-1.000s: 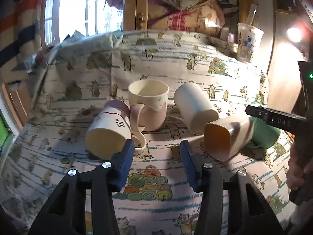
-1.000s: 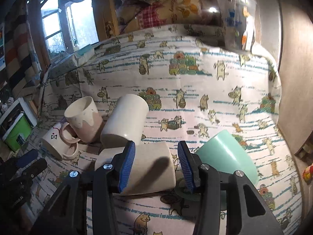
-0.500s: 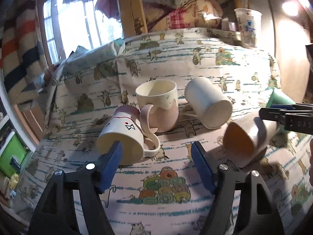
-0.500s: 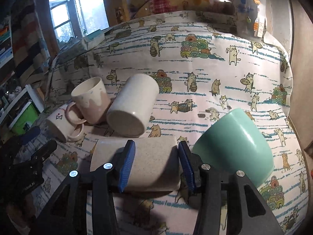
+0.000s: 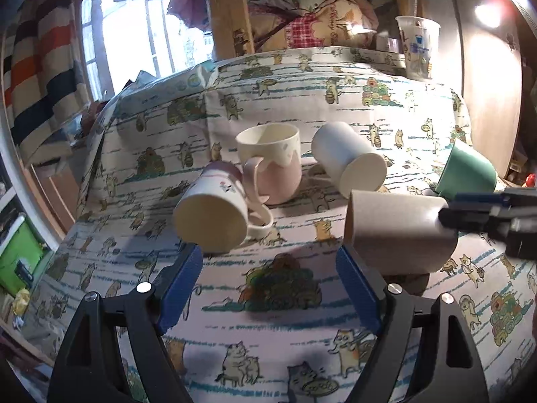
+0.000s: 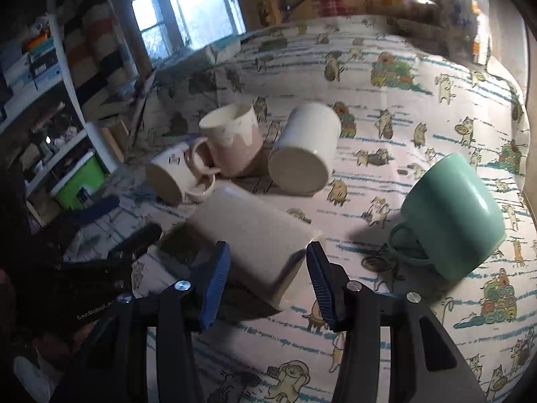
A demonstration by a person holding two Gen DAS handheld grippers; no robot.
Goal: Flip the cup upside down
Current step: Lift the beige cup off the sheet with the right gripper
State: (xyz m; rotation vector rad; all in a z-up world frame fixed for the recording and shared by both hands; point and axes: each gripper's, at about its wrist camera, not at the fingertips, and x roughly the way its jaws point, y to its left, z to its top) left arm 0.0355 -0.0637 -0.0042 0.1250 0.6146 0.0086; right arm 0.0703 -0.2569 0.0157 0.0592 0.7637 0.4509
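A speckled beige cup (image 6: pixel 258 247) is held on its side, above the cat-print cloth, with my right gripper (image 6: pixel 266 268) shut on its base end. In the left wrist view the same cup (image 5: pixel 399 231) hangs at the right, with the right gripper's fingers (image 5: pixel 483 208) on it. My left gripper (image 5: pixel 272 268) is open and empty, low over the cloth in front of the cups, with its right pad close to the beige cup's rim.
A white cup with a face (image 5: pixel 211 215) and a plain white cup (image 5: pixel 349 164) lie on their sides. A pink-and-cream cup (image 5: pixel 272 164) stands upright between them. A green cup (image 6: pixel 453 215) sits tilted at the right. A clear plastic cup (image 5: pixel 418 47) stands at the back.
My right gripper has lifted and turned the beige cup, swinging its open end leftward. My left gripper has opened wider and drawn back a little.
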